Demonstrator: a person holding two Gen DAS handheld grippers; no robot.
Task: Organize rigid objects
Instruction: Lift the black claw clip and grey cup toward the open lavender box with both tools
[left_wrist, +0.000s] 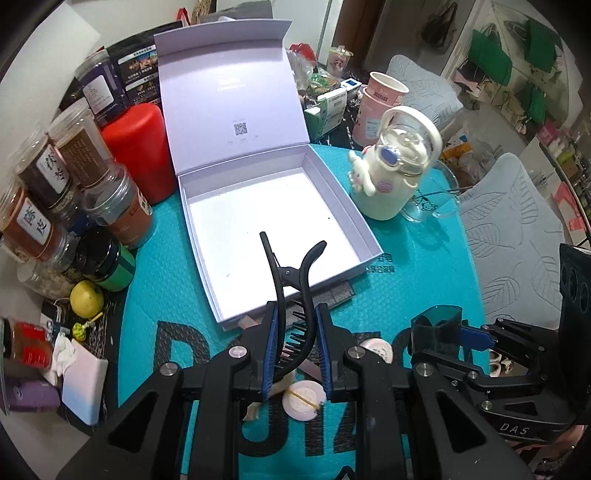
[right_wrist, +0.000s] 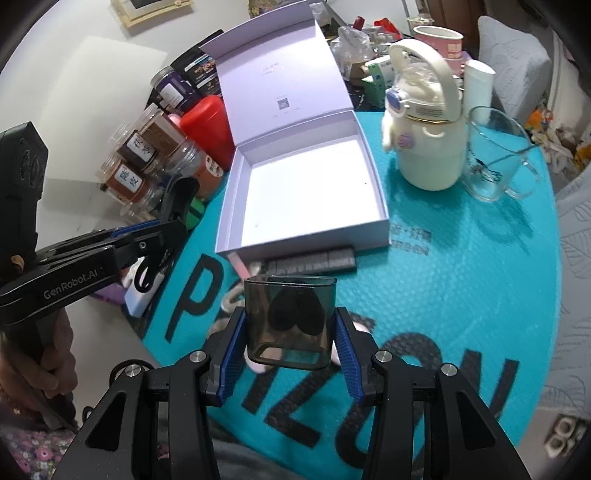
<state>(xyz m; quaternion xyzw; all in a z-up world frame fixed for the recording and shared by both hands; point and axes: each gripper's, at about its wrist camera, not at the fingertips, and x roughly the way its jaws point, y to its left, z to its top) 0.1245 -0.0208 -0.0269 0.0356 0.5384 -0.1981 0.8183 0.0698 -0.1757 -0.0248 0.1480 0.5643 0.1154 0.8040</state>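
Black hair clip and smoky clear case upright before open white box

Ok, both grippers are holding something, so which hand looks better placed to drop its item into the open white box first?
Probably the left. The left gripper holds the black hair clip, whose tips already overlap the white box's near edge. The right gripper, holding the smoky plastic case, sits further back over the teal mat.

The open box sits on the mat, jars left, bottle right.

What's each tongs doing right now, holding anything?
Left tongs: shut on the black hair clip.
Right tongs: shut on the smoky transparent box.
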